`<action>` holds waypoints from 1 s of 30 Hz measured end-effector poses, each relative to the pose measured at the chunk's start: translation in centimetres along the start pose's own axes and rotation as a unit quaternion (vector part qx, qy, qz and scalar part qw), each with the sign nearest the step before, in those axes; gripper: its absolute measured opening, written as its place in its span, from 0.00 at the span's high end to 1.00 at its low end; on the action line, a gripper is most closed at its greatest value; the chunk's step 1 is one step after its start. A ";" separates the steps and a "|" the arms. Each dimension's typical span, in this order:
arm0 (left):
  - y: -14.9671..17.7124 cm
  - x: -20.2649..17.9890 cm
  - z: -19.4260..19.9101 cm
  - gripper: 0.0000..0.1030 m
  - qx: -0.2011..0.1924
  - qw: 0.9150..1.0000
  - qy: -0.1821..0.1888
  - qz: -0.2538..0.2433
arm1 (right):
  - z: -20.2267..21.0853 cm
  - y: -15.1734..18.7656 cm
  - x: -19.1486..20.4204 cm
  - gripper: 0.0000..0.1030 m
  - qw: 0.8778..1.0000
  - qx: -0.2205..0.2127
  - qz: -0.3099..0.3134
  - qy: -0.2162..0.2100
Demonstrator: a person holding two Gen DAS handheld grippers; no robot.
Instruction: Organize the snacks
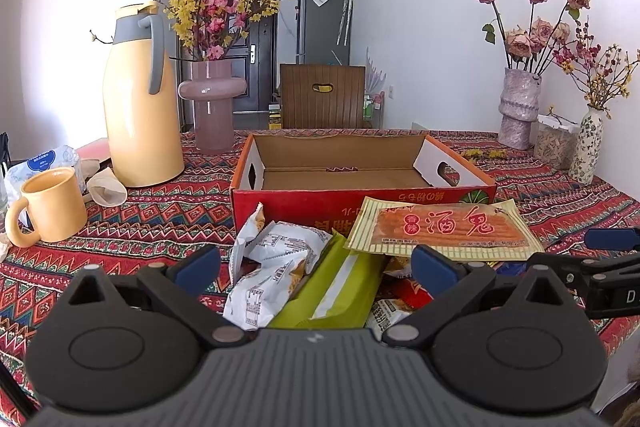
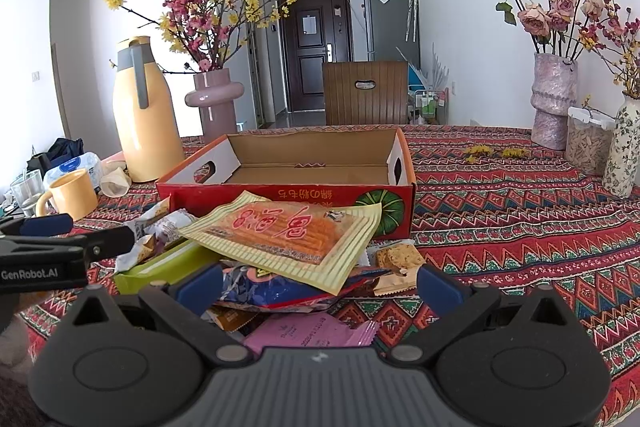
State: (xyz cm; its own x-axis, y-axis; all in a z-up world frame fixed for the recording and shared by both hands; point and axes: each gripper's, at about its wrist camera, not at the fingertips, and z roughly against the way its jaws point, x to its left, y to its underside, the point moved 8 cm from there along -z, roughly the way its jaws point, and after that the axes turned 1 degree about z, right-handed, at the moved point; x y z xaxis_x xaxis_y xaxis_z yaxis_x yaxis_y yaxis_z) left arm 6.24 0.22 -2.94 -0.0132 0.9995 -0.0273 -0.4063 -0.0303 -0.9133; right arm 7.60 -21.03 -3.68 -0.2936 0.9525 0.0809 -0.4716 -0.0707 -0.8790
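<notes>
A heap of snack packets lies on the patterned tablecloth in front of an open red cardboard box (image 1: 360, 197) (image 2: 288, 193), whose inside is bare. On top lies a flat yellow-and-orange packet (image 1: 444, 227) (image 2: 288, 235). Beside it are white crumpled wrappers (image 1: 276, 267), a green packet (image 1: 340, 287) (image 2: 160, 265), a blue bag (image 2: 272, 287), a pink packet (image 2: 308, 331) and a wrapped biscuit (image 2: 400, 255). My left gripper (image 1: 316, 267) is open over the white and green packets, holding nothing. My right gripper (image 2: 320, 283) is open over the blue bag, under the orange packet's edge.
A yellow thermos jug (image 1: 140, 99) (image 2: 144, 111), yellow mug (image 1: 50, 205) (image 2: 72, 193) and pink vase of blossom (image 1: 212, 103) stand left of the box. Vases of dried roses (image 2: 554, 99) and a clear jar (image 2: 588, 143) stand at the right. A wooden chair (image 2: 366, 93) is behind the table.
</notes>
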 end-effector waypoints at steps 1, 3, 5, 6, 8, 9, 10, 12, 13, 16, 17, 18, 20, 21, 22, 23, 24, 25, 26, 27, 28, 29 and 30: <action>0.0 0.1 0.0 0.00 0.000 1.000 0.000 0.001 | 0.0 0.0 0.0 0.00 1.000 0.000 0.000 0.000; 0.0 0.1 0.0 0.00 0.002 1.000 0.000 0.004 | 0.1 0.2 -0.3 0.00 1.000 0.004 0.001 0.005; 0.1 0.3 0.0 0.00 0.003 1.000 -0.001 0.005 | 0.1 0.5 -0.6 0.00 1.000 0.011 0.002 0.008; 0.1 0.3 0.0 0.00 0.004 1.000 -0.001 0.006 | 0.1 0.7 -0.7 0.00 1.000 0.016 0.005 0.008; 0.2 0.5 -0.1 0.00 0.005 1.000 -0.002 0.008 | -0.1 1.1 -0.9 0.00 1.000 0.026 0.009 0.013; 0.3 0.6 -0.2 0.00 0.006 1.000 -0.001 0.009 | -0.1 1.3 -1.0 0.00 0.999 0.031 0.012 0.014; 0.3 0.6 -0.2 0.00 0.008 1.000 -0.002 0.010 | -0.3 1.5 -0.9 0.00 0.999 0.035 0.014 0.015; 0.6 0.7 -0.4 0.00 0.011 1.000 -0.002 0.010 | -0.6 2.0 -1.0 0.00 0.999 0.047 0.013 0.013; 0.6 0.7 -0.4 0.00 0.011 1.000 -0.002 0.011 | -0.9 2.2 -0.9 0.00 0.998 0.054 0.012 0.011; 0.9 1.0 -0.4 0.00 0.014 1.000 -0.006 0.012 | -1.8 2.8 -0.6 0.00 0.997 0.073 0.009 0.005; 1.0 1.1 -0.4 0.00 0.015 1.000 -0.007 0.013 | -2.2 3.0 -0.5 0.00 0.997 0.079 0.009 0.002; 1.0 1.3 -0.5 0.00 0.017 1.000 -0.008 0.015 | -2.5 3.2 -0.4 0.00 0.996 0.086 0.008 0.001; 1.2 1.6 -0.6 0.00 0.019 1.000 -0.011 0.017 | -3.3 3.3 -0.1 0.00 0.995 0.097 0.009 0.000; 1.3 1.8 -0.6 0.00 0.020 1.000 -0.012 0.018 | -3.8 3.4 0.2 0.00 0.995 0.102 0.010 0.000; 1.3 1.9 -0.7 0.00 0.021 1.000 -0.013 0.020 | -4.2 3.4 0.3 0.00 0.994 0.107 0.012 0.002; 1.4 2.1 -0.7 0.00 0.021 0.999 -0.014 0.021 | -4.7 3.5 0.5 0.00 0.994 0.113 0.012 0.005; 1.5 2.2 -0.7 0.00 0.022 0.999 -0.015 0.022 | -5.0 3.6 0.6 0.00 0.993 0.117 0.012 0.007; 1.5 2.4 -0.8 0.00 0.023 0.999 -0.016 0.023 | -5.4 3.6 0.8 0.00 0.993 0.121 0.011 0.011; 1.6 2.6 -0.9 0.00 0.023 0.999 -0.016 0.025 | -5.8 3.6 0.9 0.00 0.992 0.124 0.010 0.016; 1.6 2.6 -0.9 0.00 0.024 0.999 -0.017 0.026 | -6.1 3.7 1.0 0.00 0.992 0.127 0.008 0.021; 1.7 2.8 -1.0 0.00 0.025 0.999 -0.017 0.028 | -6.4 3.8 1.1 0.00 0.991 0.130 0.008 0.024; 1.7 2.8 -1.0 0.00 0.026 0.999 -0.017 0.029 | -6.6 3.8 1.2 0.00 0.991 0.132 0.008 0.027; 1.7 2.8 -1.1 0.00 0.027 0.999 -0.017 0.030 | -6.8 4.0 1.2 0.00 0.990 0.135 0.008 0.029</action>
State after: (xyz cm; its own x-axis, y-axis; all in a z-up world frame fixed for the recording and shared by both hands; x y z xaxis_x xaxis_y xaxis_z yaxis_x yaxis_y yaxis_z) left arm 6.50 3.02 -5.05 -0.0691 0.9954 -0.0662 -0.4520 -0.0904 -0.8874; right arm 10.98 -18.12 -10.29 -0.2580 0.9656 0.0328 -0.6742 -0.1556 -0.7220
